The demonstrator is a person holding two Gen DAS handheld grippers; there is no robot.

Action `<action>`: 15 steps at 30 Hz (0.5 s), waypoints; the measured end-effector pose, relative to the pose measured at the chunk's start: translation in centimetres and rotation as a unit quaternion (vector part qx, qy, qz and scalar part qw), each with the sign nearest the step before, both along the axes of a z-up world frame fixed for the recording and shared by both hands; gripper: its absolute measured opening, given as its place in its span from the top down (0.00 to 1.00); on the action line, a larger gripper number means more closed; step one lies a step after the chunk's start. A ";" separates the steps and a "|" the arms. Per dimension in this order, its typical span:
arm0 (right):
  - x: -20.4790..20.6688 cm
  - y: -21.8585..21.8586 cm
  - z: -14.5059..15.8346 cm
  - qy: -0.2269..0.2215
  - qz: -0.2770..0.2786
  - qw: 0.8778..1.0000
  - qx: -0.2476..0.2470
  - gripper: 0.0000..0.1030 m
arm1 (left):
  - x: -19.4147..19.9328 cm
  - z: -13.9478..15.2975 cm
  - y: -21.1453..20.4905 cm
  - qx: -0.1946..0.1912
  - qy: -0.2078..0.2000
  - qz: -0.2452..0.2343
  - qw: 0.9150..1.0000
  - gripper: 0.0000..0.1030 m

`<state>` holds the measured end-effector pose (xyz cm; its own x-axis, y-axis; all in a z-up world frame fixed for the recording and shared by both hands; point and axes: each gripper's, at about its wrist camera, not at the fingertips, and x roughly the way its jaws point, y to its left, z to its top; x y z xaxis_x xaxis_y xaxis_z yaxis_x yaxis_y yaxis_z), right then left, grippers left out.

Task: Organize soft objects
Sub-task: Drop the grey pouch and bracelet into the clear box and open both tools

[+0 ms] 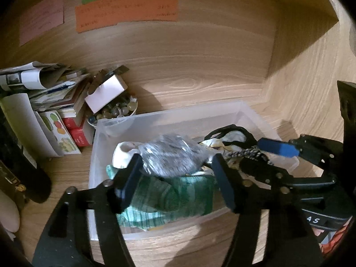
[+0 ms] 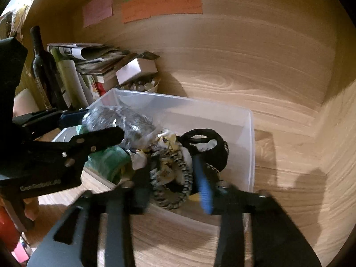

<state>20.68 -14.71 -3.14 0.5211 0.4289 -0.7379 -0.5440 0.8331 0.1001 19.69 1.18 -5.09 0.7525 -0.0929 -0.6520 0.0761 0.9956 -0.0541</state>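
A clear plastic bin (image 1: 155, 120) (image 2: 250, 138) stands on the wooden shelf and holds soft things. A grey item in a crinkly clear bag (image 1: 171, 158) (image 2: 124, 120) lies on top of green knit fabric (image 1: 169, 195) (image 2: 111, 160). My left gripper (image 1: 175, 178) is open with its fingers on either side of the bag, touching or nearly so. A black-and-white braided cord (image 2: 171, 184) (image 1: 247, 152) and a black mesh piece (image 2: 211, 149) (image 1: 231, 131) lie at the bin's right. My right gripper (image 2: 175, 187) is open over the cord.
At the back left stand a stack of papers and booklets (image 1: 44, 84), a white box (image 1: 105, 93) on a bowl of marbles (image 1: 118, 111), and a dark wine bottle (image 2: 42, 66). Coloured notes (image 1: 126, 11) stick to the back wall. A side wall (image 2: 338, 155) rises at right.
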 end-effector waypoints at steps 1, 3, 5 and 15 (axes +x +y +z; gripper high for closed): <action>-0.1 -0.1 0.2 -0.002 0.001 1.000 0.002 0.55 | -0.1 0.1 -0.1 0.000 -0.001 -0.001 1.000 0.33; -0.2 -0.2 0.6 -0.004 0.001 1.000 0.008 0.52 | -0.5 0.3 0.0 0.000 -0.004 -0.002 1.000 0.33; -0.4 -0.4 1.1 -0.010 0.001 1.000 0.014 0.44 | -1.0 0.7 0.1 -0.003 -0.007 -0.003 1.000 0.31; -3.0 -1.6 5.7 -0.077 -0.001 0.996 0.047 0.39 | -5.4 4.8 1.0 -0.018 -0.070 0.004 0.997 0.29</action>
<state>17.67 -16.29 2.54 0.6258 0.4910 -0.6060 -0.5567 0.8254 0.0940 14.30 2.17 -0.28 0.8370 -0.1086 -0.5364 0.0784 0.9938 -0.0788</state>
